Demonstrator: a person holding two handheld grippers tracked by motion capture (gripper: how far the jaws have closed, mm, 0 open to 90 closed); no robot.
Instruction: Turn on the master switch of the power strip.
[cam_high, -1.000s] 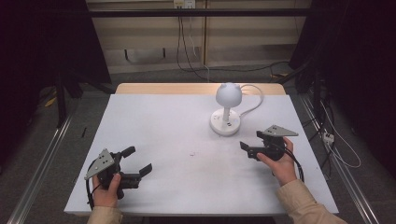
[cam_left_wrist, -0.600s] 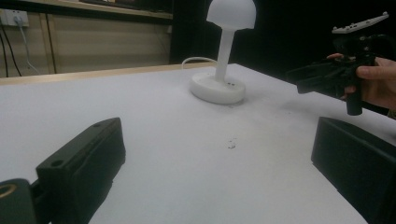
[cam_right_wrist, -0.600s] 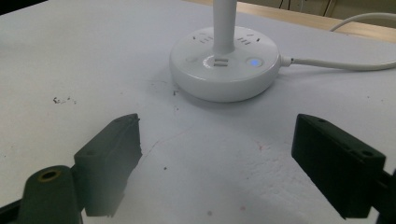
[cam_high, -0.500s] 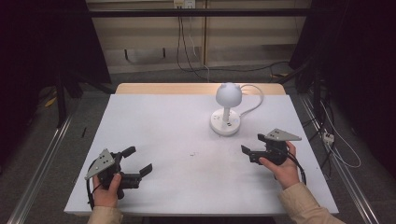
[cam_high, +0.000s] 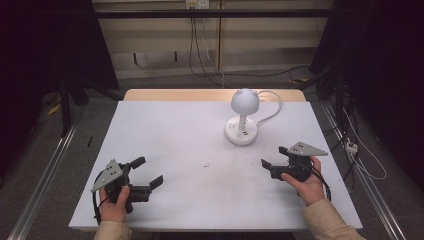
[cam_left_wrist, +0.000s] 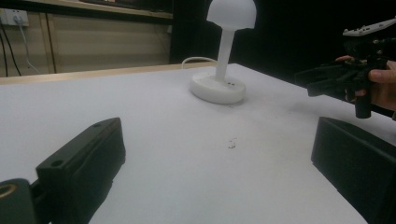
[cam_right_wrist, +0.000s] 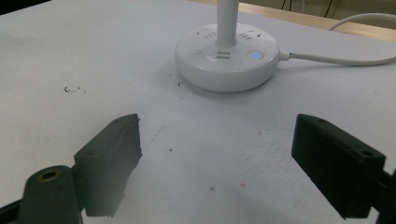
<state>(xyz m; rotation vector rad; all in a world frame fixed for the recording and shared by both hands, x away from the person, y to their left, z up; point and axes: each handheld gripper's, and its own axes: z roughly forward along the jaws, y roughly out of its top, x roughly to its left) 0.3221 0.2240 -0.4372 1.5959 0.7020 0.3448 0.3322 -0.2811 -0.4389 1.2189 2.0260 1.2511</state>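
Note:
A white table lamp (cam_high: 243, 117) with a dome shade and a round base stands right of centre on the white table (cam_high: 175, 130). My left gripper (cam_high: 148, 171) is held low over the near left of the table, open and empty, pointing towards the middle. My right gripper (cam_high: 273, 156) is open near the right edge, just in front of the lamp, with nothing between its jaws. In the right gripper view my right gripper (cam_right_wrist: 217, 135) faces the lamp base (cam_right_wrist: 227, 60), where a small blue light glows. The left gripper view shows my left gripper (cam_left_wrist: 217, 140), the lamp (cam_left_wrist: 224, 46) and, farther off, the right gripper (cam_left_wrist: 327, 79).
The lamp's white cable (cam_high: 272, 107) loops off the table's far right. Small dark specks (cam_high: 205, 165) mark the table's middle. A metal rail (cam_high: 45, 170) runs along the floor on the left, and loose cables (cam_high: 360, 155) lie on the right.
The right gripper has drifted slightly towards the near edge of the table. The left gripper and the lamp have stayed put.

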